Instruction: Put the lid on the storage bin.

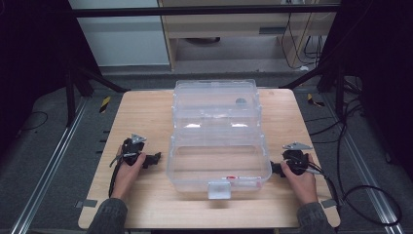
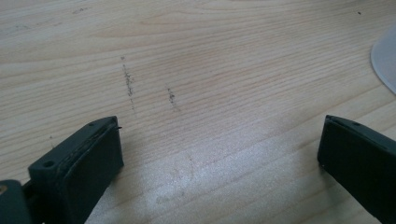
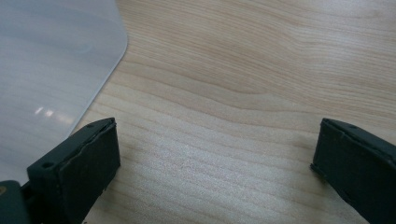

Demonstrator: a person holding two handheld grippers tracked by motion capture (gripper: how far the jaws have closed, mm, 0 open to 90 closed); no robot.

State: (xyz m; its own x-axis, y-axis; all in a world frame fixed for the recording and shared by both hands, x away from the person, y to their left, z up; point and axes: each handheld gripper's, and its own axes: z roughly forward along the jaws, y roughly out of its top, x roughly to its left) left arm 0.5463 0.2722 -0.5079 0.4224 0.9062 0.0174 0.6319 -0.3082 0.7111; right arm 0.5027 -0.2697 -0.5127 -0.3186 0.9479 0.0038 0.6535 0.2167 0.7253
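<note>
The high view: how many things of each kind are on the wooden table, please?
Clear plastic box, lid open: 1
Small dark round object inside the lid: 1
Hand-held grippers, left gripper and right gripper, both open: 2
Total: 4

High view overhead, facing forward-down; claw views close above table (image 1: 146,204).

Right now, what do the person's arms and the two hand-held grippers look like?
Both forearms wear dark grey sleeves. The left hand-held gripper and right hand-held gripper are black, each topped with a grey three-cornered plate and trailing a black cable. Jaws are blocky black pads.
</note>
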